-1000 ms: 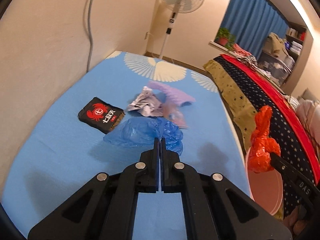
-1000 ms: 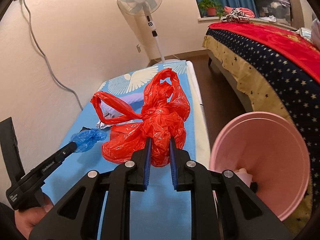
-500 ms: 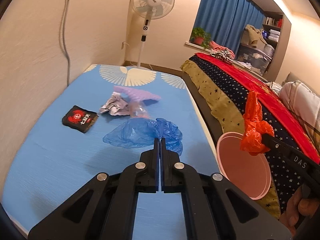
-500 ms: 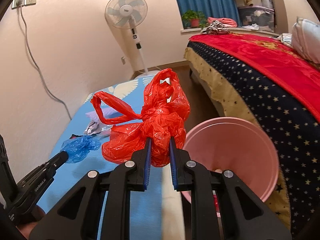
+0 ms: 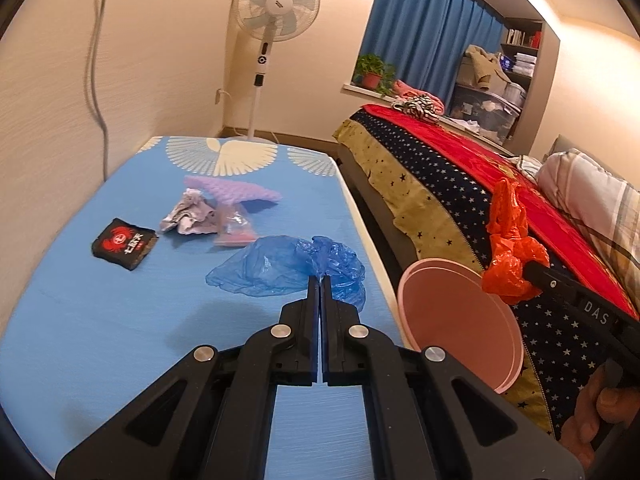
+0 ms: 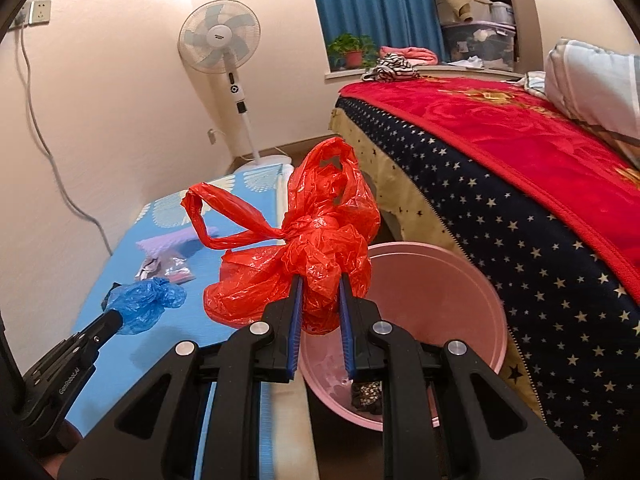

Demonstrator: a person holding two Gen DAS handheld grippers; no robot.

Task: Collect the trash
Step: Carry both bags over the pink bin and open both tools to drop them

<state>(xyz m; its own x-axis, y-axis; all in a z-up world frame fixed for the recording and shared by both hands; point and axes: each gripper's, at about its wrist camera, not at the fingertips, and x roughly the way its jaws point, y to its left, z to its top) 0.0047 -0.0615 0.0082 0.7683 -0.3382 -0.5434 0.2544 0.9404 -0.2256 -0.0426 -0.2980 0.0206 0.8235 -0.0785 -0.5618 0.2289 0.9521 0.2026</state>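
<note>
My right gripper is shut on a crumpled red plastic bag and holds it over the near rim of a pink bin; the bag and bin also show in the left wrist view. My left gripper is shut on a blue plastic bag above the blue mattress; the blue bag shows at its tip in the right wrist view. On the mattress lie a black crab-print packet, crumpled paper, a clear pouch and a purple sheet.
A bed with a red and star-print blanket stands right of the bin. A standing fan is at the far wall. The wall runs along the mattress's left side. Something dark lies in the bin.
Both grippers have swung right toward the bin, each still holding its bag. The red bag is now over the bin's rim.
</note>
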